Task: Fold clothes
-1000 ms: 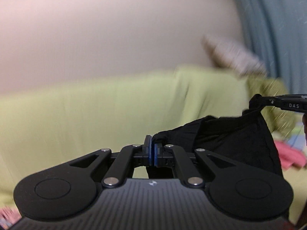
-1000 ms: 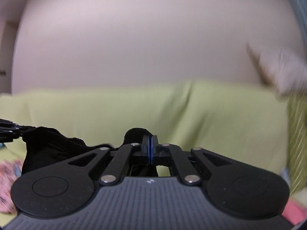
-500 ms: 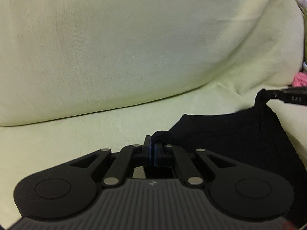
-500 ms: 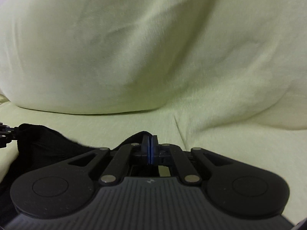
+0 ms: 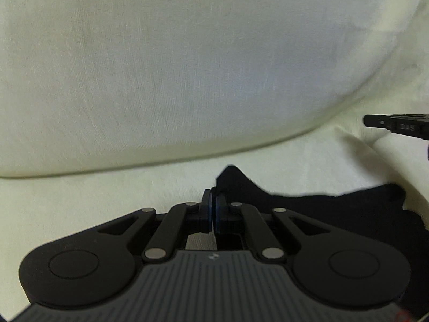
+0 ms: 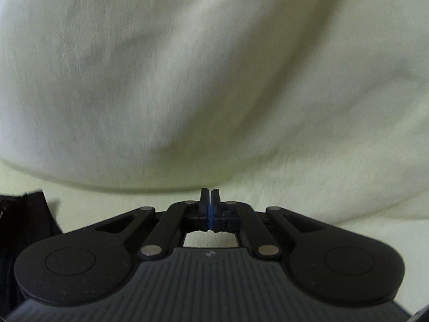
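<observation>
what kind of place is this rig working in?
Probably a home living room, on a sofa: a pale yellow-green cover drapes a seat and a bulging back cushion. A black garment lies on the seat, one corner at the left tongs.

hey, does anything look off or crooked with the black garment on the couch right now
The black garment lies bunched and uneven on the pale green cover, with one corner pinched up in the left hand-held gripper. The right hand-held gripper is shut with no cloth visible in it.
</observation>
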`<action>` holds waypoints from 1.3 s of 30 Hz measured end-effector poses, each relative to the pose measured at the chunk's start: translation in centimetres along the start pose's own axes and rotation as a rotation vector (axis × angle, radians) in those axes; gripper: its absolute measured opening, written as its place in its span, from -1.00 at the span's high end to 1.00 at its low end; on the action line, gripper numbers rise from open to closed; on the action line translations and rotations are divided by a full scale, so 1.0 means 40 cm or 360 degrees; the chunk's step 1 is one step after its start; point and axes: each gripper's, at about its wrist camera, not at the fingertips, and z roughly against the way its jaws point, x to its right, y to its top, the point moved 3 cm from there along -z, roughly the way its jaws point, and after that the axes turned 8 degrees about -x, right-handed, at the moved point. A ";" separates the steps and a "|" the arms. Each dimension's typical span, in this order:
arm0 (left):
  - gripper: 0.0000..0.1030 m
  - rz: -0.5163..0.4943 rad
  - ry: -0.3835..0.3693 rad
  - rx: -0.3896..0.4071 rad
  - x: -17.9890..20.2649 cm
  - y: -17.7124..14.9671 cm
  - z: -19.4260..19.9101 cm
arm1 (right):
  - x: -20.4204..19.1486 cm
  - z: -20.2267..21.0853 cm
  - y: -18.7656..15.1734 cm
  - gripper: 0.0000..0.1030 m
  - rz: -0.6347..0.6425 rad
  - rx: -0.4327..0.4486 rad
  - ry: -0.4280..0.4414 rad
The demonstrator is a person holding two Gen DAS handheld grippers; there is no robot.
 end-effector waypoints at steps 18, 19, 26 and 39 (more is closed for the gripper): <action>0.25 0.0097 -0.0092 0.0039 -0.048 -0.282 0.420 | 0.010 0.529 -0.335 0.43 -0.0198 -0.0205 0.0212; 0.24 0.0078 -0.0123 0.0025 -0.034 -0.315 0.454 | 0.007 0.547 -0.354 0.43 -0.0198 -0.0213 0.0220; 0.24 -0.0119 -0.0254 -0.0090 0.067 -0.493 0.622 | -0.012 0.657 -0.479 0.43 -0.0190 -0.0272 0.0268; 0.19 -0.0251 -0.0261 -0.0041 0.069 -0.320 0.468 | 0.022 0.562 -0.364 0.32 -0.0066 -0.0179 0.0393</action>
